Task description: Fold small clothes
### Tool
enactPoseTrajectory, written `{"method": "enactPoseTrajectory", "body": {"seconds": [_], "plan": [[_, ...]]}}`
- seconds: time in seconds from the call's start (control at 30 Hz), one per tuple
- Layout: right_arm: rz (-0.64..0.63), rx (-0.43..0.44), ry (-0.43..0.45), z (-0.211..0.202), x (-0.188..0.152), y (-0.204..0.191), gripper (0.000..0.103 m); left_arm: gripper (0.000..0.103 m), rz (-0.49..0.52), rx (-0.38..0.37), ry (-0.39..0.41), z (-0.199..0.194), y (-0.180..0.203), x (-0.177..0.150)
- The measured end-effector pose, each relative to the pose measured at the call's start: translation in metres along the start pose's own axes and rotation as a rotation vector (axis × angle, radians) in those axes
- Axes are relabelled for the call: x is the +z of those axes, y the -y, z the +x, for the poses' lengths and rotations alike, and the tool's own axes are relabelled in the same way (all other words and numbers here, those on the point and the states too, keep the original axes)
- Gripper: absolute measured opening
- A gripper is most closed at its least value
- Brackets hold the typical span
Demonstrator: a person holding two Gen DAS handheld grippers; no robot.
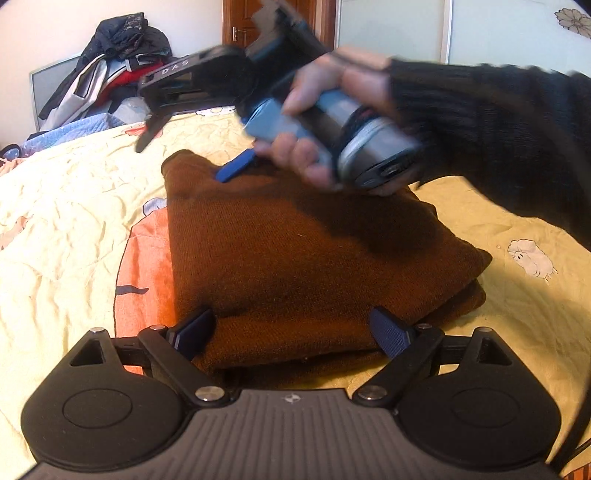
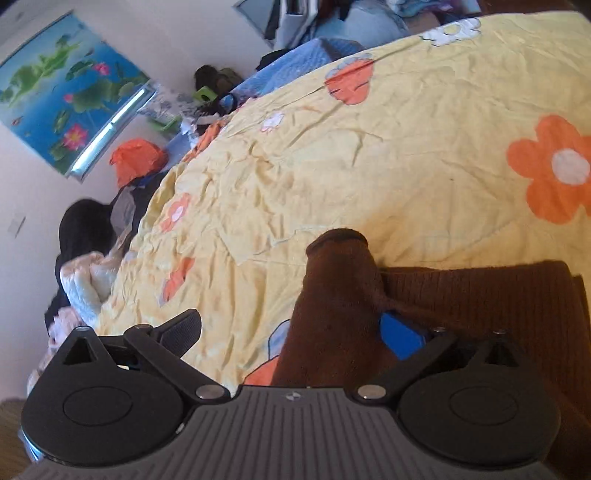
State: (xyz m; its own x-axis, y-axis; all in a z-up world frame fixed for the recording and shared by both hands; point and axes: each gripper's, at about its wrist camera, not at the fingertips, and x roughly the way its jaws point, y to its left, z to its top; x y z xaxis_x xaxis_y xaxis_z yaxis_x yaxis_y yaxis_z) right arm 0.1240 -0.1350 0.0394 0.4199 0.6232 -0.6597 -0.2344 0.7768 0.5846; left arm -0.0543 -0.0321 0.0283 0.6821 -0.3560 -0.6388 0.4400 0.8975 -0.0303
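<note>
A brown knitted garment (image 1: 295, 251) lies folded into a thick block on the yellow flowered bedsheet (image 1: 74, 221). My left gripper (image 1: 291, 332) is open, its two blue-padded fingers (image 1: 391, 332) on either side of the block's near edge. My right gripper (image 1: 184, 144), held in a hand, hovers open over the far corner of the garment, blurred. In the right wrist view the right gripper (image 2: 291, 332) is open, and a brown fold (image 2: 336, 295) lies between its fingers, touching the right blue pad (image 2: 400, 338).
A pile of clothes (image 1: 110, 74) sits beyond the bed's far left corner, by a wooden door (image 1: 273, 22). In the right wrist view, clutter and an orange bag (image 2: 136, 162) lie on the floor past the bed edge, under a lotus picture (image 2: 70, 96).
</note>
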Motion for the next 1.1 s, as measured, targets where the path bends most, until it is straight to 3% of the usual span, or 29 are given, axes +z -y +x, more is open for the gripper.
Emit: {"method": "enactPoseTrajectory", "body": {"seconds": [0.2, 0.3, 0.4, 0.5, 0.57, 0.63, 0.7, 0.77, 0.83, 0.9, 0.97, 1.1], "plan": [[-0.109, -0.032, 0.068, -0.073, -0.047, -0.011, 0.103, 0.093, -0.001, -0.003, 0.011, 0.002, -0.003, -0.003], [-0.117, -0.121, 0.030, -0.074, -0.067, 0.016, 0.100, 0.093, 0.000, -0.001, 0.008, 0.002, -0.004, -0.002], [-0.142, -0.040, 0.091, -0.079, -0.074, 0.034, 0.097, 0.093, 0.005, 0.007, 0.002, 0.003, -0.002, -0.001], [-0.103, -0.096, 0.080, -0.085, -0.068, 0.021, 0.095, 0.093, -0.003, 0.017, -0.004, 0.001, -0.002, -0.001], [-0.116, -0.142, 0.100, -0.097, -0.074, 0.006, 0.099, 0.093, -0.022, 0.021, -0.005, -0.002, -0.004, -0.002], [-0.142, -0.088, 0.136, -0.114, -0.087, -0.006, 0.103, 0.093, -0.041, 0.017, -0.006, -0.003, -0.006, -0.004], [-0.135, -0.032, 0.118, -0.119, -0.099, -0.008, 0.103, 0.094, -0.046, 0.021, -0.008, 0.000, -0.006, -0.005], [-0.156, -0.071, 0.059, -0.105, -0.109, 0.001, 0.102, 0.094, -0.037, 0.023, -0.012, 0.000, -0.004, -0.004], [-0.231, -0.075, 0.091, -0.109, -0.118, 0.001, 0.099, 0.094, -0.036, 0.039, -0.008, -0.007, -0.005, -0.003], [-0.164, -0.080, 0.110, -0.129, -0.117, -0.005, 0.098, 0.094, -0.025, 0.072, 0.029, -0.024, -0.007, -0.006], [-0.119, -0.015, 0.174, -0.159, -0.122, -0.005, 0.102, 0.094, 0.024, 0.113, 0.075, -0.040, -0.009, -0.016], [-0.018, -0.004, 0.208, -0.188, -0.133, 0.016, 0.101, 0.093, 0.088, 0.149, 0.014, -0.034, -0.009, -0.034]]}}
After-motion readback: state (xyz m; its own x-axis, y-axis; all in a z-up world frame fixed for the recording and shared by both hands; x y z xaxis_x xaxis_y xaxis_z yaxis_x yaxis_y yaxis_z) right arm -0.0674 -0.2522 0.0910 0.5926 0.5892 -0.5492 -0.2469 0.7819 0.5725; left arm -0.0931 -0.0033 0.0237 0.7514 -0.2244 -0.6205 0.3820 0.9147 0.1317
